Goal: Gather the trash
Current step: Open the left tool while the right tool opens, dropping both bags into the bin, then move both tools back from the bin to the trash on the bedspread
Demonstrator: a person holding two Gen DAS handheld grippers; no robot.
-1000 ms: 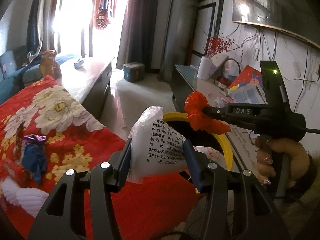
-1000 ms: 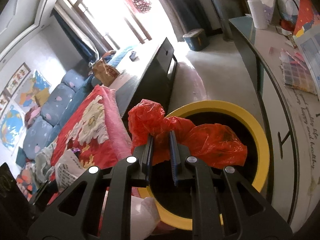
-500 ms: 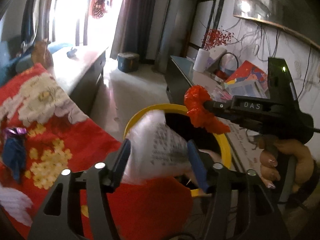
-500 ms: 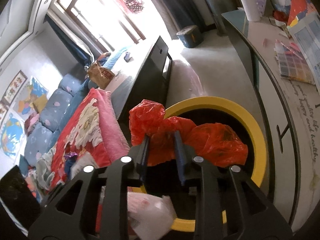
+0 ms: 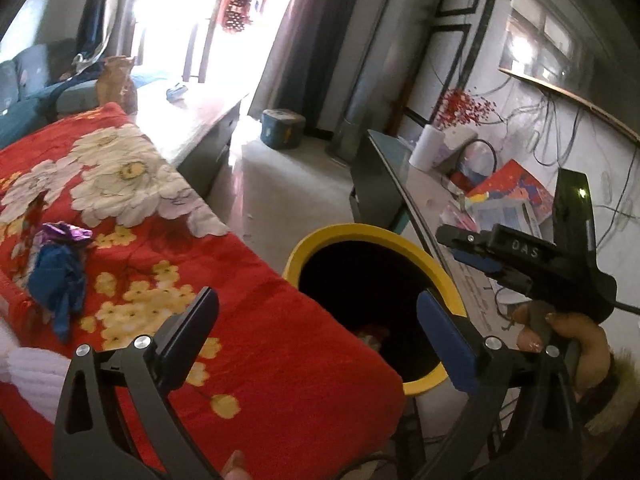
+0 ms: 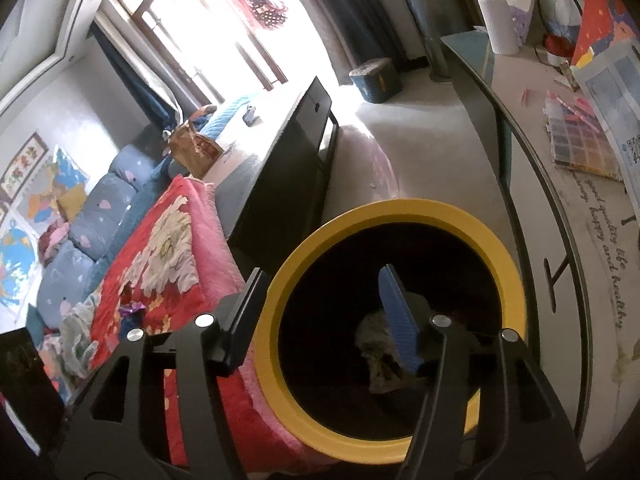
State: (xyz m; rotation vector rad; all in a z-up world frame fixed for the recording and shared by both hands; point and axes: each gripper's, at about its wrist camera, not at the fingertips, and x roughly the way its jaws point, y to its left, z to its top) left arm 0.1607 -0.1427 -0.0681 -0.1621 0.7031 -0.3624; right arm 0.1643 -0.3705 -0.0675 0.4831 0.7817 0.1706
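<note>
Landmark: yellow-rimmed bin (image 6: 400, 216), black inside, standing between the red floral blanket (image 5: 160, 248) and the long table (image 6: 560, 240).
Left tongs (image 5: 316, 332): spread wide, nothing between the jaws; poised over the bin's near rim, one jaw above the blanket edge, the blue-padded jaw over the bin mouth.
Right tongs (image 6: 320, 316): spread wide, released, directly above the bin mouth; in the left view they (image 5: 460, 244) sit at the bin's table side, held by the right hand (image 5: 560, 332).
Trash in bin: pale crumpled wrapper (image 6: 376, 344) at the bottom; a reddish scrap (image 5: 372, 336) dimly visible, detail unclear.
Trash outside bin: blue-and-purple wrapper (image 5: 60, 268) lying on the blanket, well apart from the bin.
</note>
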